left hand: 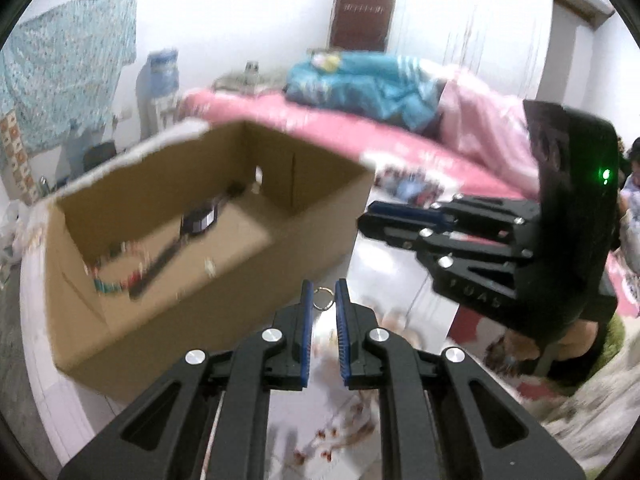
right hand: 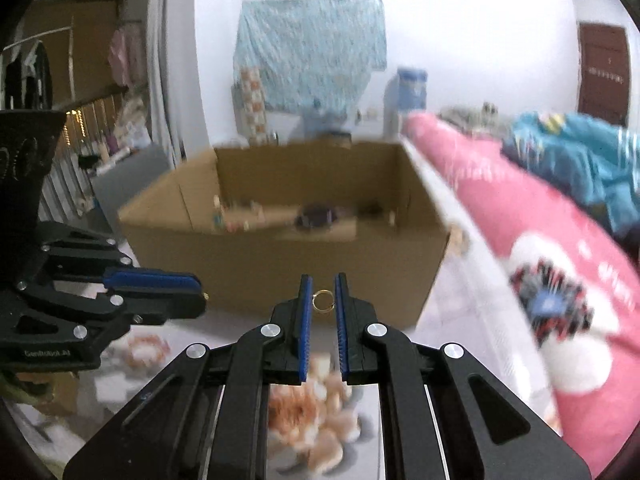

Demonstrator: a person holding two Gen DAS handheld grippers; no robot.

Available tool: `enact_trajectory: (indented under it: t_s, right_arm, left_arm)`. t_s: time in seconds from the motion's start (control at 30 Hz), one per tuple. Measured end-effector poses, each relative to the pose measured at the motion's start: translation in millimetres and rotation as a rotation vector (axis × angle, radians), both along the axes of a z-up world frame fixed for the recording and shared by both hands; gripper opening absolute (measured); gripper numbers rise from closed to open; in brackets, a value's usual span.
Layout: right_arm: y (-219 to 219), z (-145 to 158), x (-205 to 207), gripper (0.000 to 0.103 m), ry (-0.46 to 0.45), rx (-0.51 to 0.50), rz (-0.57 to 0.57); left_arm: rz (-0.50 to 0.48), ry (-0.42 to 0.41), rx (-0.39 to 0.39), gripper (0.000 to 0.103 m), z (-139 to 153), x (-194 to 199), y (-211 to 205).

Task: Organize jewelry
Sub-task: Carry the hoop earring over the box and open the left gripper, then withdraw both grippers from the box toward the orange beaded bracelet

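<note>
In the left wrist view my left gripper [left hand: 323, 286] is shut on a small silvery ring [left hand: 323, 300], pinched between its blue pads and held in the air. My right gripper [right hand: 323, 280] is shut on a small gold ring [right hand: 322, 301] in the same way. Just beyond both stands an open cardboard box [left hand: 160, 320] [right hand: 280, 272], holding a black watch [left hand: 198, 220] [right hand: 316, 216] and a beaded bracelet [left hand: 116, 280]. Each gripper shows in the other's view: the right gripper [left hand: 366, 216] at the right, the left gripper [right hand: 200, 292] at the left.
The box rests on a table with a white floral cover [right hand: 304, 412]. A bed with a pink sheet [right hand: 500, 200] and a blue quilt [left hand: 360, 80] runs along the right. A person [left hand: 632, 184] shows at the far right edge. All is motion-blurred.
</note>
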State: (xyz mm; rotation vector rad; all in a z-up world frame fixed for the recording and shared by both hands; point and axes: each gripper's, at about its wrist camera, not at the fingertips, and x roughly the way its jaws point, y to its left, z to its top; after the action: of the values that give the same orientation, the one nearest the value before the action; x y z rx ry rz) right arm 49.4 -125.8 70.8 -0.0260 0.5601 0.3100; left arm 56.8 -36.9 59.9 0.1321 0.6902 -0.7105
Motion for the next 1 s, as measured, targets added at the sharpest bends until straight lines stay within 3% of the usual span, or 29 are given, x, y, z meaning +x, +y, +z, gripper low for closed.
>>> enact_trajectory:
  t_s: [0.17, 0.37, 0.5, 0.67, 0.93, 1.0]
  right_arm:
    - [-3, 6, 31, 0.009, 0.009, 0.049, 0.017]
    - [2, 2, 70, 0.009, 0.054, 0.059, 0.003]
    - [2, -7, 83, 0.014, 0.087, 0.034, -0.041]
    - [-5, -2, 73, 0.031, 0.058, 0.061, -0.071]
    - [-20, 18, 45, 0.046, -0.003, 0.127, -0.106]
    - [-22, 23, 36, 0.055, -0.021, 0.136, -0.112]
  left_arm:
    - [0.039, -0.026, -0.003, 0.011, 14, 31, -3]
    - [0.125, 0.077, 0.052, 0.011, -3, 94, -10]
    - [0.176, 0.100, 0.070, 0.011, -13, 112, -11]
    - [0.201, 0.101, 0.085, 0.028, -15, 106, -10]
    - [0.251, 0.030, 0.069, 0.068, 6, 73, 3]
    - [0.267, 0.022, 0.057, 0.077, 10, 60, 8]
